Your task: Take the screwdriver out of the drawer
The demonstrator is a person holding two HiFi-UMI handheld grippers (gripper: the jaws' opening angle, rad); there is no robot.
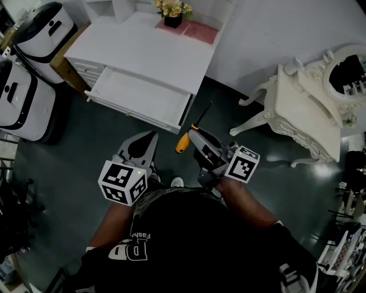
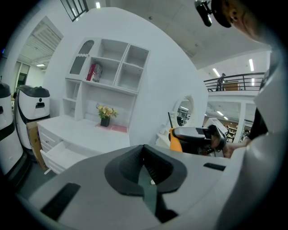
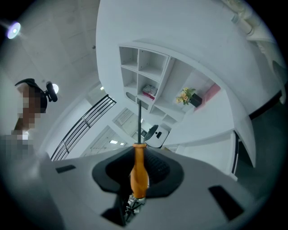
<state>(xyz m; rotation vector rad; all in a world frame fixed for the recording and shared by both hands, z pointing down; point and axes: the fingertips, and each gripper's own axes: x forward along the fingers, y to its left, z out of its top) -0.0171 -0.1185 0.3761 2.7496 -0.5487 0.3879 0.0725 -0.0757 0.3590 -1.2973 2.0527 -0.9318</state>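
While you hold the right gripper (image 1: 197, 140) low over the dark floor, its jaws are clamped on the orange handle of the screwdriver (image 1: 182, 143). The right gripper view shows that handle (image 3: 139, 173) pinched between the two black pads. The thin dark shaft runs straight out past the jaw tips. From your head view, the screwdriver is outside the drawer (image 1: 137, 115), just in front of its right corner and apart from it. The shaft angles up toward the gap between the white desk (image 1: 148, 51) and the wall.

Your left gripper (image 1: 146, 140) sits beside the right one, its jaw tips closed together with nothing between them. From its own view, the orange handle (image 2: 175, 140) shows off to the right.

That drawer stands pulled out of the desk front, and only its white bottom shows inside. On the desk top, a dark pot of flowers (image 1: 172, 17) stands beside a pink mat (image 1: 197, 32). In the left gripper view, an upper shelf compartment holds something red (image 2: 92, 72) that is too small to identify.
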